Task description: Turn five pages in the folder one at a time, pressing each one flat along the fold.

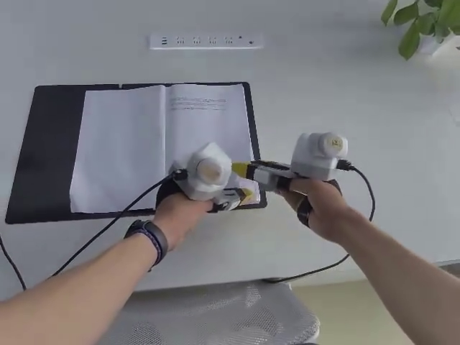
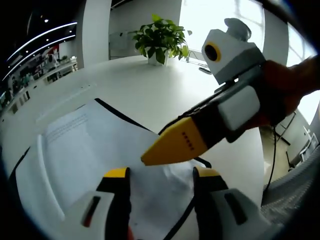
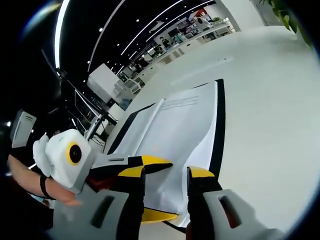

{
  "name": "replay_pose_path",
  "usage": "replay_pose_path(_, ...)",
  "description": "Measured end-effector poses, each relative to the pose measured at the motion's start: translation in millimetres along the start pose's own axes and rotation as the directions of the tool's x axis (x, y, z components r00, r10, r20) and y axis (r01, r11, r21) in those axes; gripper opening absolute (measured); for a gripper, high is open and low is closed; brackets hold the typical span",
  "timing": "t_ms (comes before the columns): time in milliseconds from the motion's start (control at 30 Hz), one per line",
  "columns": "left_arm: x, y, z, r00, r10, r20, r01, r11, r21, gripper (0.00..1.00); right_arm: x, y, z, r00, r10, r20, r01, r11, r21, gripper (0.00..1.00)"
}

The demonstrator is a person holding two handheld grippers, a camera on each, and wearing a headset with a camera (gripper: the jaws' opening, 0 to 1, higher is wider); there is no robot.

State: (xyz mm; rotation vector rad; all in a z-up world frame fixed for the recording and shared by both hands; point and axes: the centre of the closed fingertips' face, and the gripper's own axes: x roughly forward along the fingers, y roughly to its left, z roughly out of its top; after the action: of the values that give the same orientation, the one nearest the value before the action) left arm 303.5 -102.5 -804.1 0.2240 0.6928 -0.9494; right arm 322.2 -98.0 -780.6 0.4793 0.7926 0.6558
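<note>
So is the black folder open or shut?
Open. The folder lies flat on the table, with white pages spread on both sides of the fold and black cover showing round them.

white-bodied left gripper (image 2: 160,174) and right gripper (image 3: 166,172), yellow-tipped black jaws, black cables (image 1: 108,224), dark wristband (image 1: 151,238)

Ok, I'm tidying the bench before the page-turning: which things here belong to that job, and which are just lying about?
Job: folder, pages, left gripper, right gripper.
Lying about: power strip, potted plant, chair.
</note>
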Motion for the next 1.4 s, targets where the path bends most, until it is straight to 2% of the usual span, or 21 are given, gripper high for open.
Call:
replay_pose_path(167, 0.2, 0.6, 0.2, 1.0, -0.001, 0.001, 0.001, 1.0, -0.006, 0.5, 0.8, -2.8, -1.2, 0.9999, -0.011, 0.003, 0.011, 1.0, 0.024, 0.24)
replay_pose_path(267, 0.1, 0.3, 0.0, 1.0, -0.004, 0.001, 0.004, 1.0, -0.004, 0.5, 0.6, -5.5, -1.4, 0.9997, -0.017, 0.016, 0.017, 0.999, 0.044, 0.15)
replay_pose_path(500, -0.2, -0.2, 0.3, 0.9999, -0.017, -0.002, 0.017, 1.0, -0.008, 0.51, -1.6, -6.6, -2.6, 0.9992, -0.028, 0.029, 0.026, 0.998, 0.064, 0.04)
replay_pose_path(700, -2.5, -3.2, 2.9, 0.9994, -0.035, -0.005, 0.034, 0.999, -0.038, 0.59, -4.2, -9.8, -2.8, 0.9989, -0.04, 0.025, 0.038, 0.996, 0.075, 0.03)
replay_pose_path(833, -8.0, -2.1, 3.1, 0.9994, -0.035, -0.01, 0.034, 0.999, -0.033, 0.62, -5.7, -10.2, -1.7, 0.9987, -0.04, 0.031, 0.038, 0.996, 0.079, 0.02)
replay_pose_path(1233, -27.5, 6.0, 12.7, 0.9998, -0.018, 0.01, 0.018, 1.0, -0.015, 0.65, -4.6, 0.5, 4.2, 0.9989, -0.027, 0.039, 0.025, 0.998, 0.06, 0.0)
replay_pose_path(1400, -35.0, 4.5, 16.5, 0.9992, -0.037, 0.017, 0.038, 0.999, -0.029, 0.67, -3.9, 1.4, 7.8, 0.9982, -0.026, 0.054, 0.023, 0.998, 0.062, 0.0)
